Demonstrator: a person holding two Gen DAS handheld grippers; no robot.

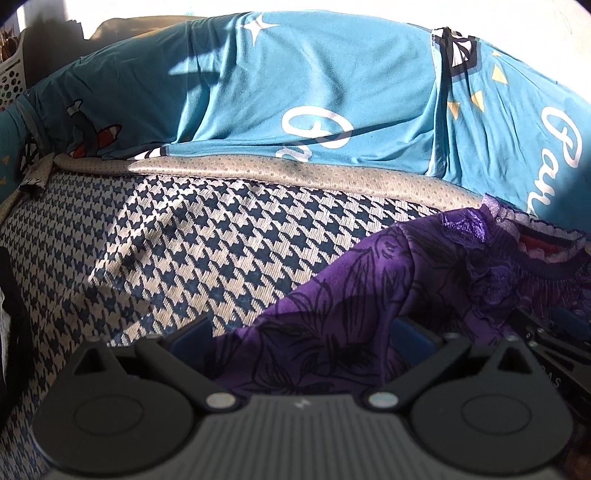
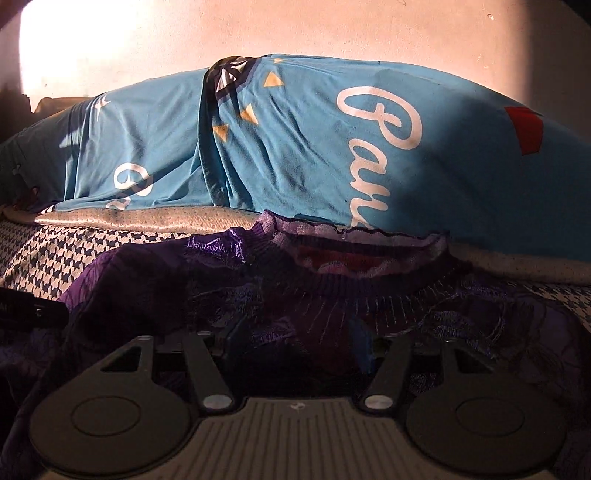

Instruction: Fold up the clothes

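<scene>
A purple garment (image 1: 369, 280) with black leaf line-prints and a lace-trimmed neckline (image 2: 354, 240) lies crumpled on a houndstooth bed cover (image 1: 166, 240). My left gripper (image 1: 301, 334) is open wide, its blue-padded fingers (image 1: 192, 332) straddling the garment's left edge, with cloth lying between them. My right gripper (image 2: 301, 341) sits at the ribbed collar area. Its fingers (image 2: 364, 350) are narrower apart than the left ones, still parted, with bunched purple fabric between. The right gripper's body shows at the right edge of the left wrist view (image 1: 554, 343).
A teal sheet (image 1: 314, 92) with white lettering covers a bulky mound behind the garment, over a dotted grey border (image 1: 295, 170). A white perforated basket (image 1: 11, 77) stands far left. A sunlit wall (image 2: 295, 29) rises behind. Bare houndstooth cover stretches to the left.
</scene>
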